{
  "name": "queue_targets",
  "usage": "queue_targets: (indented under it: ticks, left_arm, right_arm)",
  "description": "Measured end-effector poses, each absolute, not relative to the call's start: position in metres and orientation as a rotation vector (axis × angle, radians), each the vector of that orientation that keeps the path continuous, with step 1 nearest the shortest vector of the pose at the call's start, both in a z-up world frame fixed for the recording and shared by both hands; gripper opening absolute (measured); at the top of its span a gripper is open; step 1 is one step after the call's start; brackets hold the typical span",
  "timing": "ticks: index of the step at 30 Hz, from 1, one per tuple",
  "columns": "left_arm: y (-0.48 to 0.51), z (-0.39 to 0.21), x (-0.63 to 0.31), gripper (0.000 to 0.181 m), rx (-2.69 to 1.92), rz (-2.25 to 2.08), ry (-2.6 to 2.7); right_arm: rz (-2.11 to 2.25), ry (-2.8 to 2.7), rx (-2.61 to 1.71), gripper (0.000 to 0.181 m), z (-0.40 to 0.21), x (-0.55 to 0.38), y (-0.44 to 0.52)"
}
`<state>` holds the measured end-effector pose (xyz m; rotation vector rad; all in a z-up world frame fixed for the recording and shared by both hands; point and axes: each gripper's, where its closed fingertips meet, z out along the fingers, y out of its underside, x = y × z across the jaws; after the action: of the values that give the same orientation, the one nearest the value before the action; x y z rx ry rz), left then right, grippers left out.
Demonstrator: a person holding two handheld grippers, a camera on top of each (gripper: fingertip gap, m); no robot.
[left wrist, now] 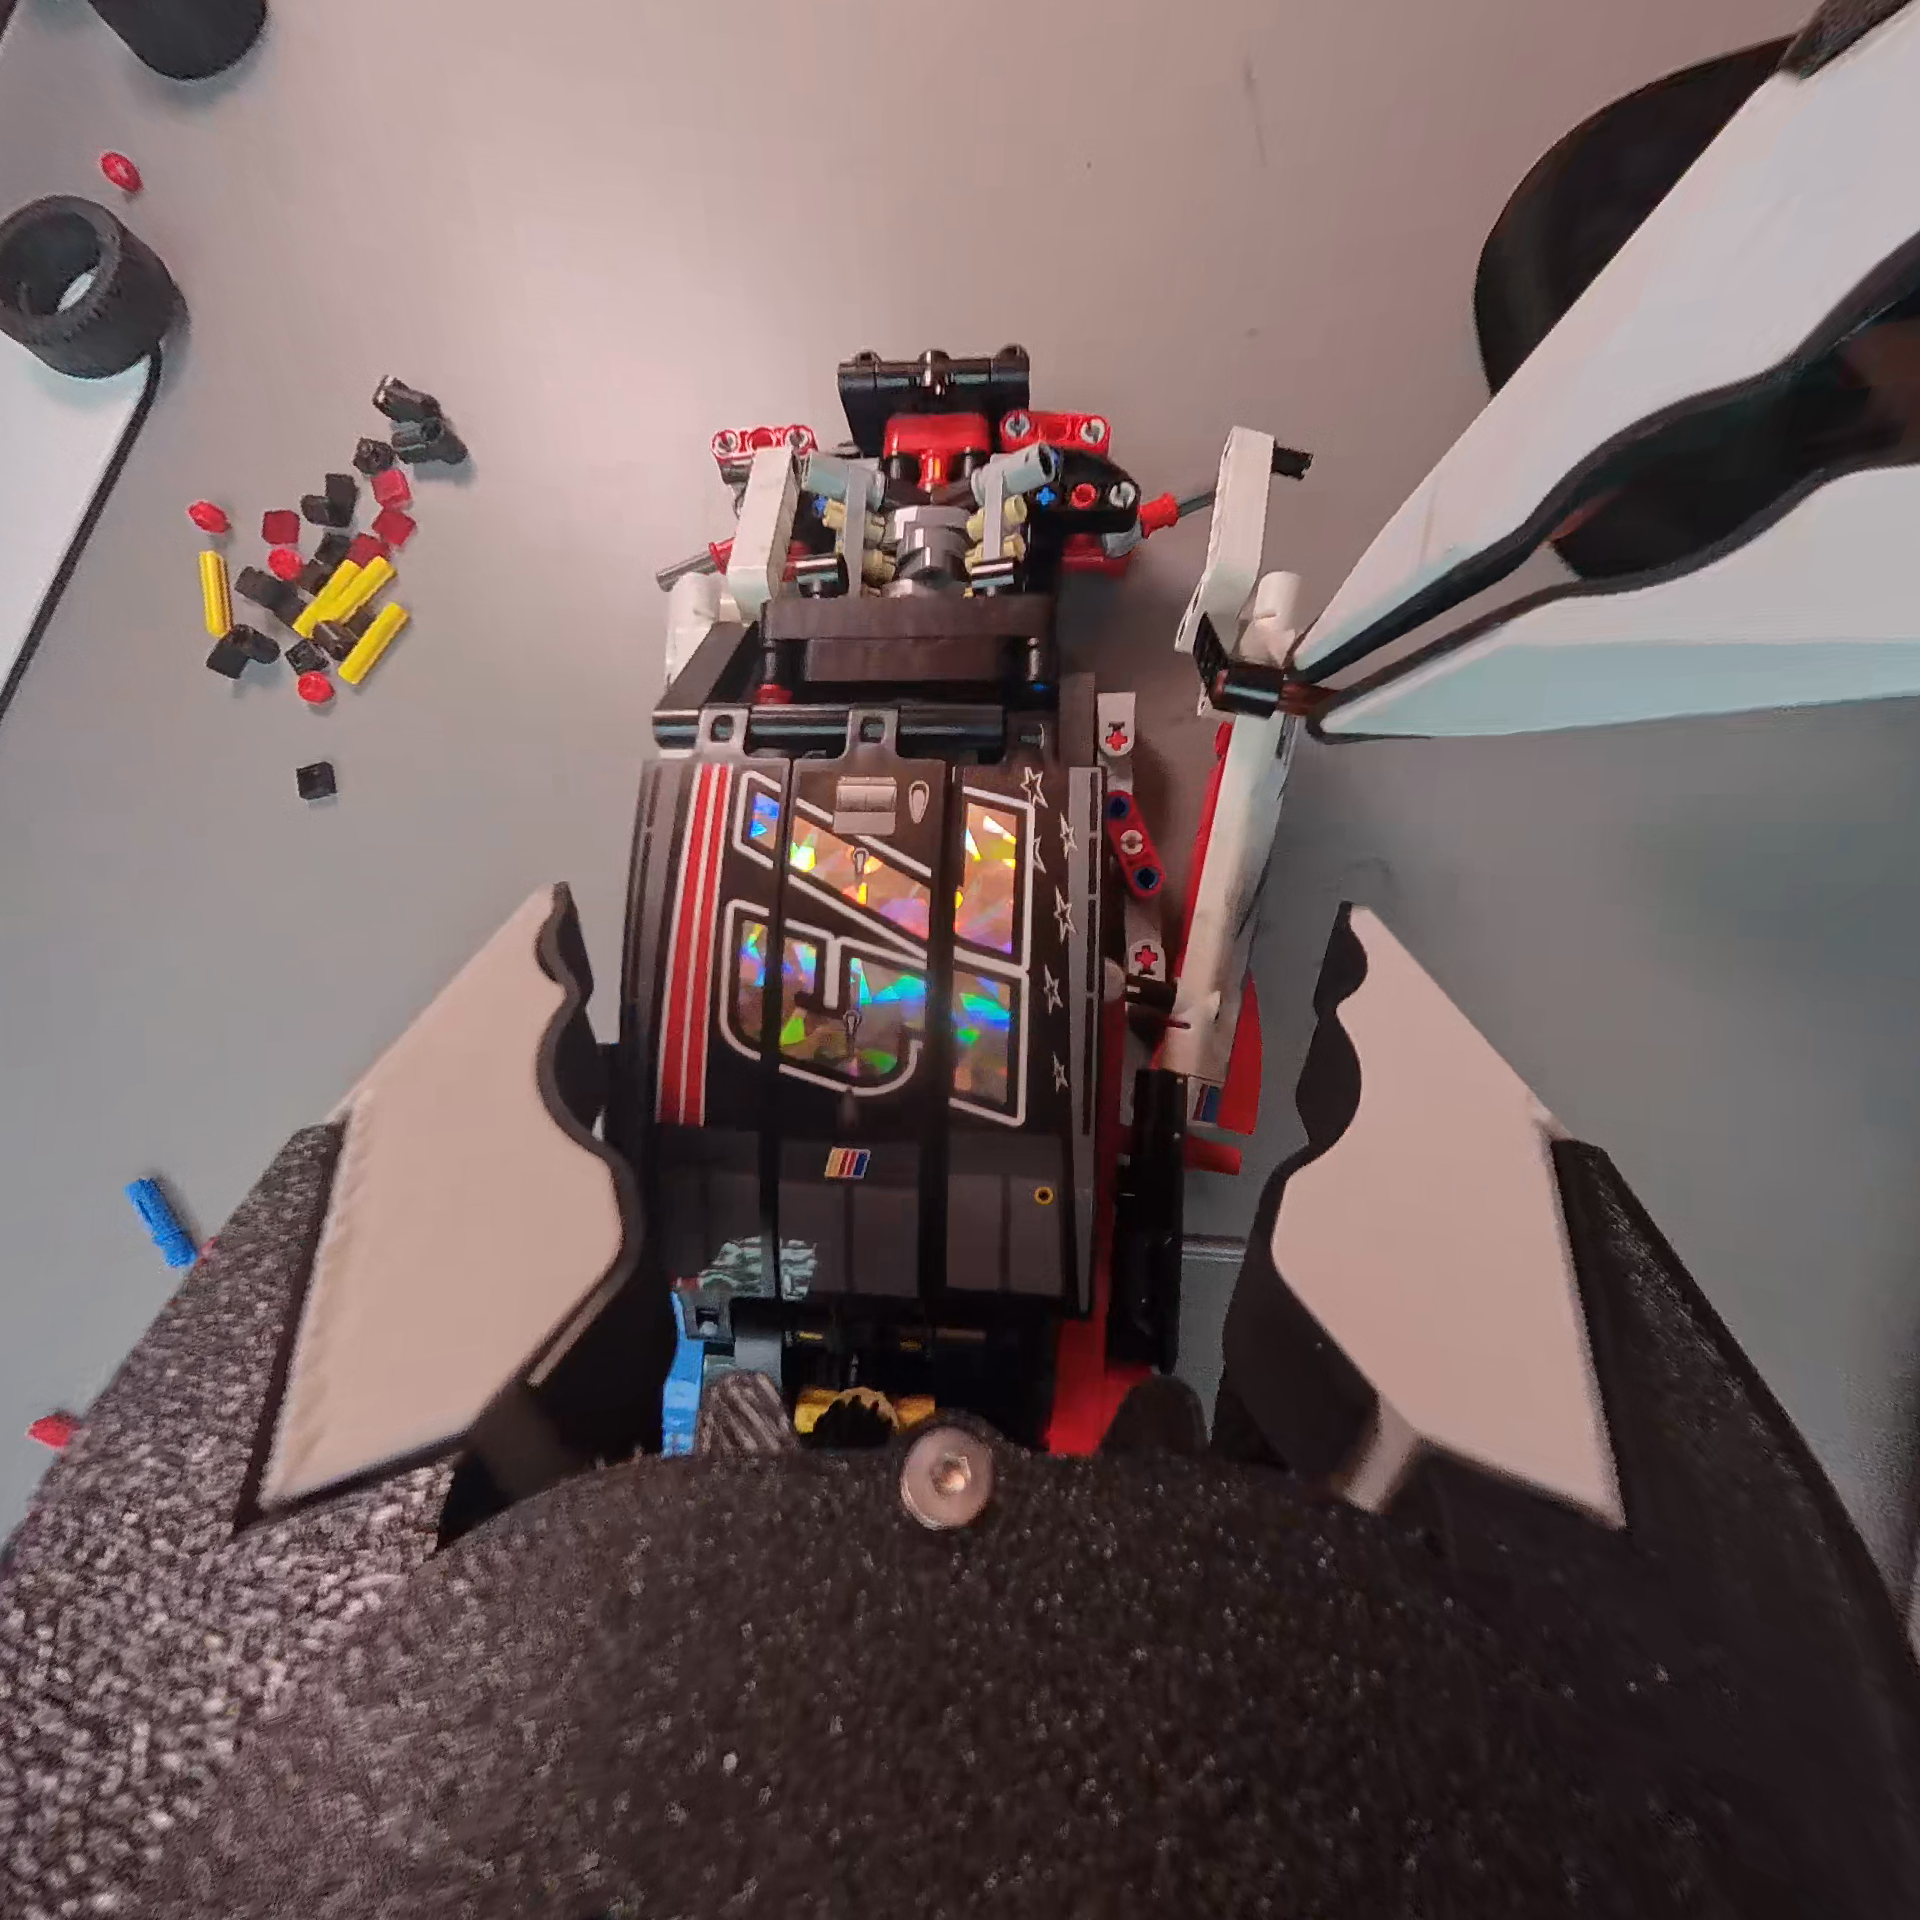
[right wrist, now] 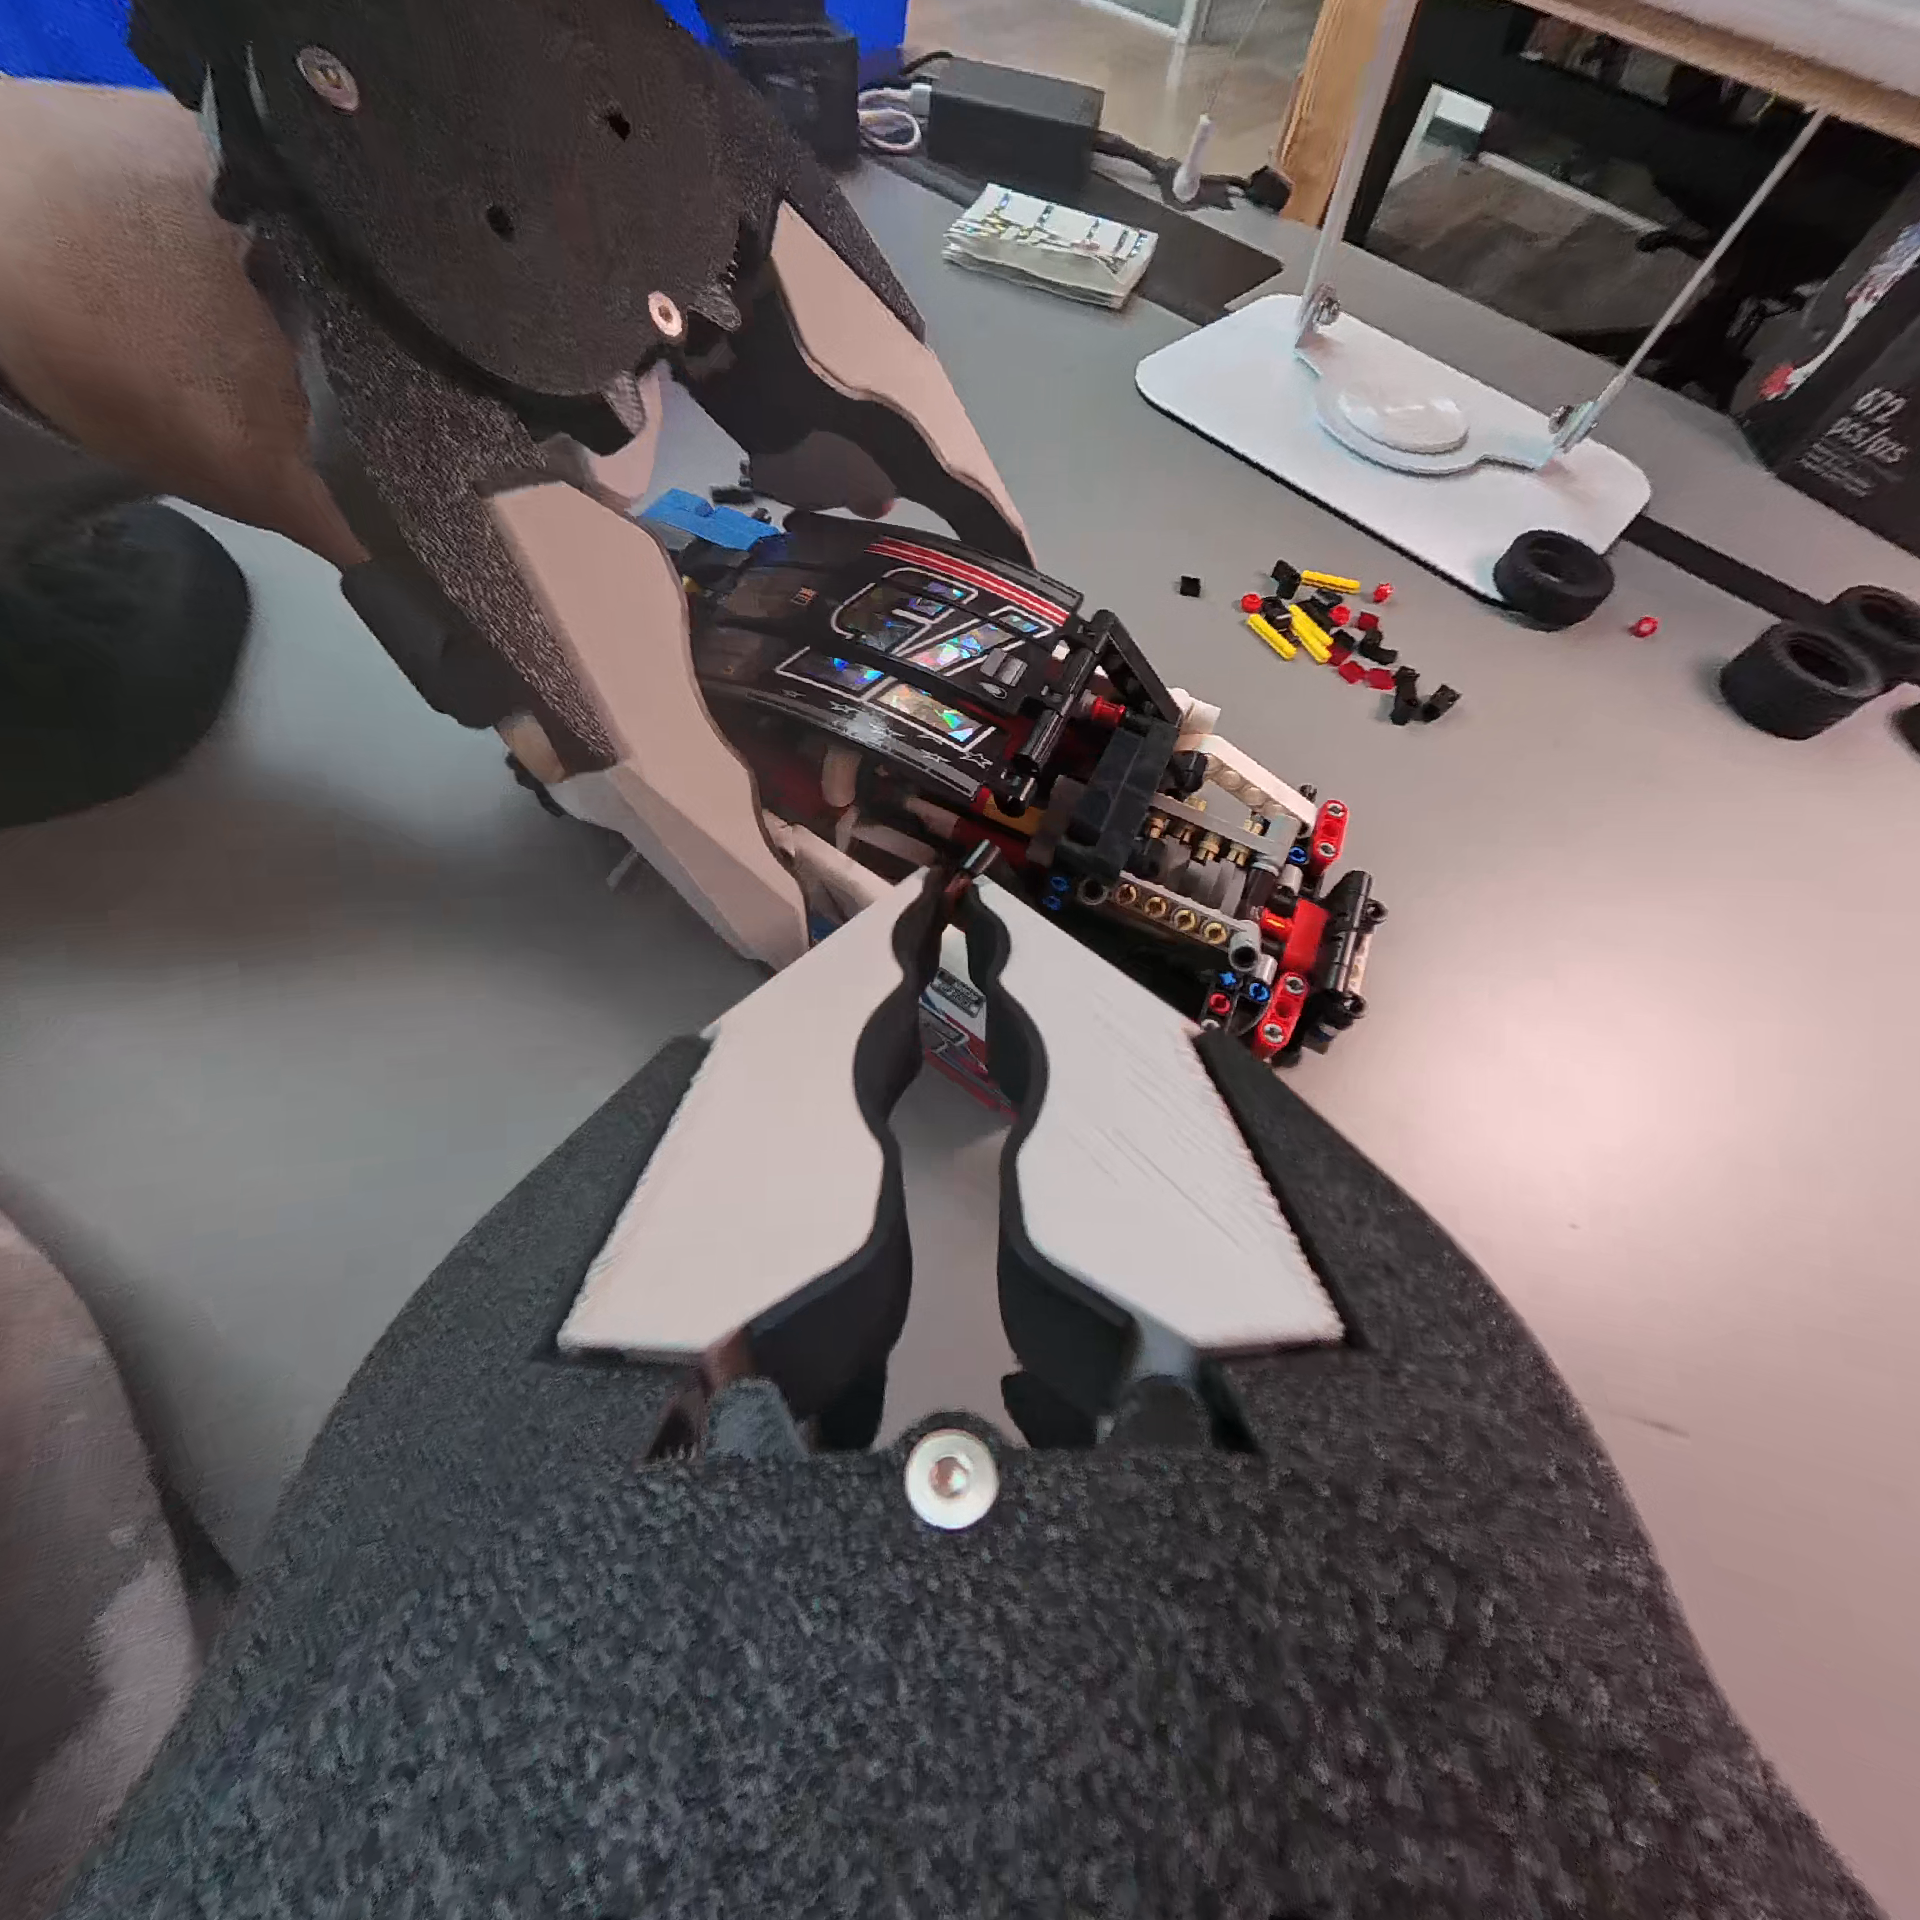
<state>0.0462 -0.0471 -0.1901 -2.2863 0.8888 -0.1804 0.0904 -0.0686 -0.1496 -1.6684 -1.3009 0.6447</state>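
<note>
Nearest, in the left wrist view, the left claw (left wrist: 951, 1091) straddles the body of a brick-built car (left wrist: 862, 956): its left finger presses the car's black flank, while a gap shows beside the right finger, so whether it truly clamps the car I cannot tell. The car lies lengthwise on the grey table (left wrist: 364, 935), its black roof bearing red stripes and shiny rainbow panels, its exposed engine and red front end pointing to 12 o'clock.

At 2 o'clock the right claw (left wrist: 1304, 694) reaches in, fingertips drawn together on a small black pin (left wrist: 1247, 691) at the car's white side beam. From the right wrist view the same claw (right wrist: 940, 899) shows its fingers nearly meeting on that pin (right wrist: 975, 858) against the car (right wrist: 1039, 748).

Farther off, at 10 o'clock in the left wrist view, a scatter of loose pieces (left wrist: 312, 582), yellow, red and black, lies on the table, with a blue pin (left wrist: 161, 1221) at 8 o'clock. Beyond, a black tyre (left wrist: 88, 286) rests partly on a white base plate (left wrist: 52, 488).
</note>
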Motion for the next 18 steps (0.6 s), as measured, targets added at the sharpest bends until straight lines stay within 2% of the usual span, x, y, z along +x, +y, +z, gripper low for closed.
queue_targets:
  ticks: [1,7,18]
  left_arm:
    - [-0.046,-0.195,0.043,0.132,-2.300,-0.126,0.904]
    - [-0.043,-0.199,0.041,0.127,-2.301,-0.093,0.896]
    - [-0.042,-0.195,0.044,0.113,-2.269,-0.091,0.922]
  right_arm:
    - [0.628,-1.305,-1.664,0.003,-0.150,0.091,-0.069]
    - [0.605,-1.273,-1.671,0.000,-0.150,0.101,-0.070]
    - [0.938,-1.218,-1.678,0.000,-0.135,0.118,-0.084]
